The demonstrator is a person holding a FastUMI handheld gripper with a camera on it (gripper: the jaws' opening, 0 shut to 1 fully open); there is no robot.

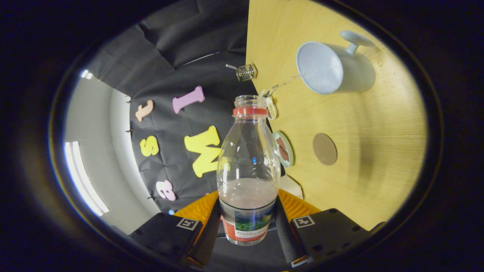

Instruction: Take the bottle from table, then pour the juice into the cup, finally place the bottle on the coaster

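Observation:
My gripper (247, 226) is shut on the lower part of a clear bottle (247, 151), one finger on each side of its label. The bottle has a red ring at the neck and an open mouth. Pale pinkish juice (247, 192) fills its lower part. Beyond the mouth, a pale blue cup (321, 68) with a handle stands on the wooden table (370, 158), its opening turned toward me. A thin clear streak (287, 81) runs from the bottle's mouth to the cup's rim. A round brown coaster (324, 149) lies on the table beside the bottle, nearer to me than the cup.
A small round disc with a greenish rim (284, 149) sits at the table's edge, close to the bottle's side. A little metal wire piece (245, 71) is at the table's far corner. The black cloth wall hangs past the table's edge.

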